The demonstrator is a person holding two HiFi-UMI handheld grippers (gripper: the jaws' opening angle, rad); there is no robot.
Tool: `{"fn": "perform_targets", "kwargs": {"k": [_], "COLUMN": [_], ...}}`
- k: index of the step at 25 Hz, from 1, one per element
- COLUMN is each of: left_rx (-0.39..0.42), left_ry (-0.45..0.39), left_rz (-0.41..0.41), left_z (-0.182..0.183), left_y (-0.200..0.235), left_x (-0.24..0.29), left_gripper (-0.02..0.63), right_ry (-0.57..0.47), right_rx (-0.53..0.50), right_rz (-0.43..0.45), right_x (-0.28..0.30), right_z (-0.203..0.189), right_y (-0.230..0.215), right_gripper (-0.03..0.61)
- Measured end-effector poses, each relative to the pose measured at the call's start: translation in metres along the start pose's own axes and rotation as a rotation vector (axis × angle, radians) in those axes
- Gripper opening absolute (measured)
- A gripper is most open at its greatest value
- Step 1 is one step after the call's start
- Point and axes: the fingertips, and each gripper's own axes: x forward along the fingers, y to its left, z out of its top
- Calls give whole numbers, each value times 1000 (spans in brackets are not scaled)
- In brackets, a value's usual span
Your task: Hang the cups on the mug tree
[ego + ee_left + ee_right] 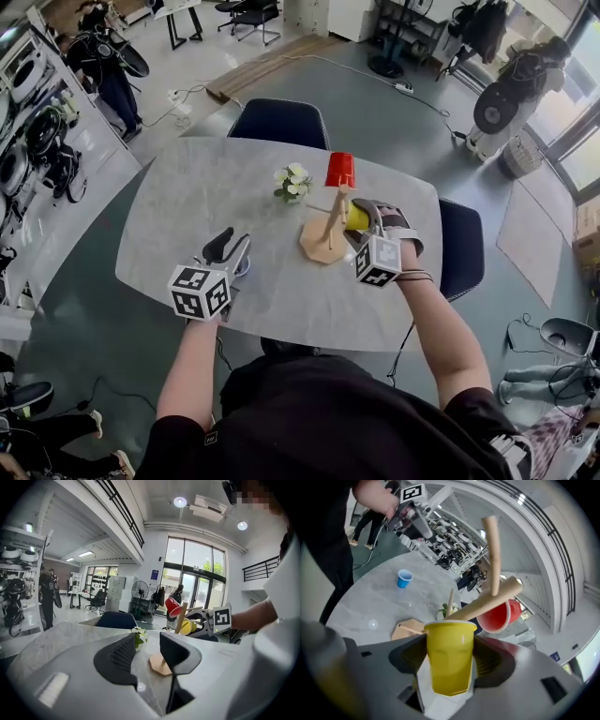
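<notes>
I'm hanging the yellow cup (449, 667): my right tongs (451, 654) grasp it, the mug tree (485, 605) just ahead. It needs sliding onto a peg. My left tongs (147, 645) hang released, empty.

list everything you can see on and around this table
table: 1, grey marble, middle of the room
mug tree: 1, light wood, on the table's right half
red cup: 1, red, hung on the mug tree's top peg
yellow cup: 1, yellow, in the right gripper, right beside the mug tree
blue cup: 1, blue, upright on the table by the left gripper
flowers: 1 small bunch, white and green, on the table beyond the mug tree
chairs: 2, dark blue, at the table's far and right sides
left gripper: 1, black jaws, open, empty
right gripper: 1, black jaws, shut on the yellow cup
</notes>
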Motion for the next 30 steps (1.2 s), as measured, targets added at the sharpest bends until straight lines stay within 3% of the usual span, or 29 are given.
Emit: {"fn": "perform_targets", "kwargs": {"k": [7,12,24,26,30], "left_rx": [-1,38,49,54,72], "left_ry": [7,10,-36,-44,-70], "left_rz": [9,12,55,66,65], "left_z": [-6,-1,18,25,39], "left_y": [-4,-12,-16,-13,-8], "left_x": [-4,-6,-19,-22,-27], "left_gripper": [164,163,160,158,158], "right_ry": [145,153,30,-4,-84], "right_rx": [-341,-408,-253,-134,223], "right_rz": [-24,-9,-30,-41,-126], "right_x": [14,13,-29,-39,-65], "right_z": [-10,-12,-8,-8,-12], "right_y": [20,22,3,-8,-36], "right_gripper": [310,310,310,310,310]}}
